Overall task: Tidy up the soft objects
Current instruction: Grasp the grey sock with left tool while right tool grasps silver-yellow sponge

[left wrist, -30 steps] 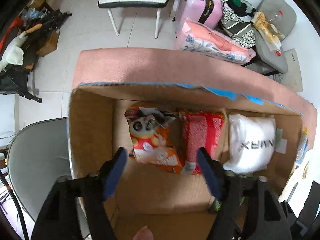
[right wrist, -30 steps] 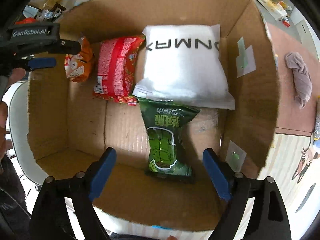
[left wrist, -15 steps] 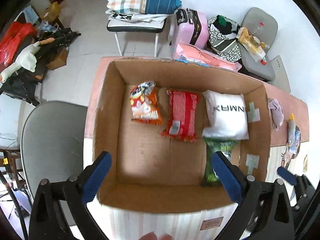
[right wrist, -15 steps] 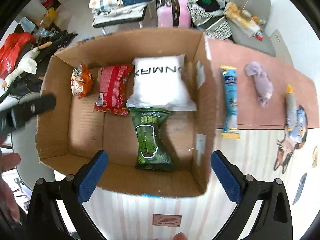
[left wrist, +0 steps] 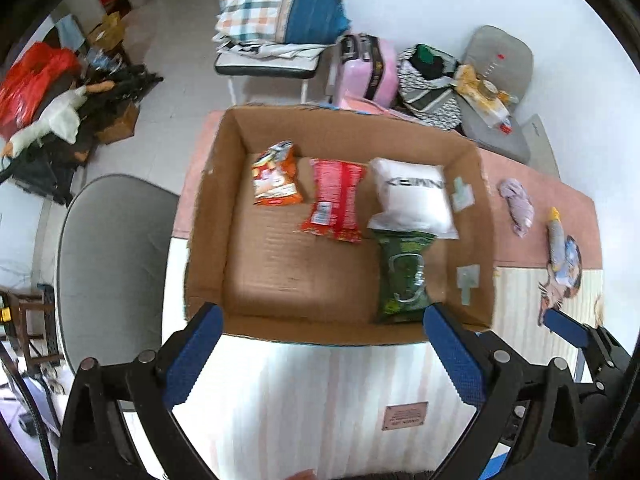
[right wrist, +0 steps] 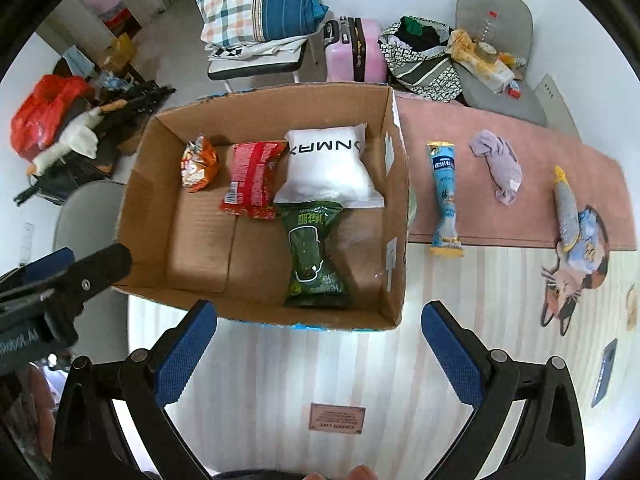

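Observation:
An open cardboard box [right wrist: 394, 200] stands on the table and holds an orange snack bag [right wrist: 199, 164], a red packet [right wrist: 252, 180], a white pouch [right wrist: 328, 168] and a green packet [right wrist: 314, 252]. The box also shows in the left wrist view [left wrist: 208, 216]. Right of it on the pink mat lie a blue tube packet [right wrist: 445, 196], a lilac cloth [right wrist: 498, 166] and a grey fish toy [right wrist: 566, 208]. My right gripper [right wrist: 320, 348] is open and empty above the table's near edge. My left gripper [left wrist: 320, 354] is open and empty, also in front of the box.
A grey chair [left wrist: 108, 264] stands left of the table. Behind the table are a pink suitcase [right wrist: 354, 54], a chair with a plaid pillow [right wrist: 256, 4] and a bag-laden grey chair [right wrist: 492, 52]. A cat picture [right wrist: 572, 280] marks the striped tabletop at right.
Both grippers have pulled back and up out of the box toward the near table edge. The green packet now lies in the box. Both jaws stay open.

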A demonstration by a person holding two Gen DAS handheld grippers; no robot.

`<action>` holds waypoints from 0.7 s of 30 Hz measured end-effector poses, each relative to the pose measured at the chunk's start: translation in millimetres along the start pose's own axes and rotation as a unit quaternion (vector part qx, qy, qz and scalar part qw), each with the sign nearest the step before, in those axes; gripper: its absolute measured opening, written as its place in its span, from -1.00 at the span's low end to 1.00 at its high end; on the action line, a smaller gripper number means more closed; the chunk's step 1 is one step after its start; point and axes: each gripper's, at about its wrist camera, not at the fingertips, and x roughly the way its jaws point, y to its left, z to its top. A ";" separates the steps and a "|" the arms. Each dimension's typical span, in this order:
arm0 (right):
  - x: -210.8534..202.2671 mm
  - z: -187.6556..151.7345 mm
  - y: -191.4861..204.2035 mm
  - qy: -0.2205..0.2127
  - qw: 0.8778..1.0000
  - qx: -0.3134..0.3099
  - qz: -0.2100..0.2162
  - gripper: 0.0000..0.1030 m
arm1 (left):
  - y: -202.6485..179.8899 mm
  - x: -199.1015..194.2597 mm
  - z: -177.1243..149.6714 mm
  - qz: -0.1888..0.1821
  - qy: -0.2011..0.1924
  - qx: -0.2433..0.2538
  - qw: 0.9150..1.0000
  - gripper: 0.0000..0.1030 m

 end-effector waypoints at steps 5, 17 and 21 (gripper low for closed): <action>-20.1 3.2 -57.2 -0.011 0.998 0.051 0.022 1.00 | -49.9 -6.9 16.1 -0.024 -0.003 0.037 0.999 0.99; -15.6 58.7 -305.9 -0.028 0.986 0.152 -0.059 1.00 | -259.9 84.4 95.4 -0.068 0.081 0.117 0.987 0.97; 25.8 92.6 -361.6 0.015 0.986 0.157 -0.062 1.00 | -311.6 151.2 119.5 -0.056 0.136 0.126 0.981 0.76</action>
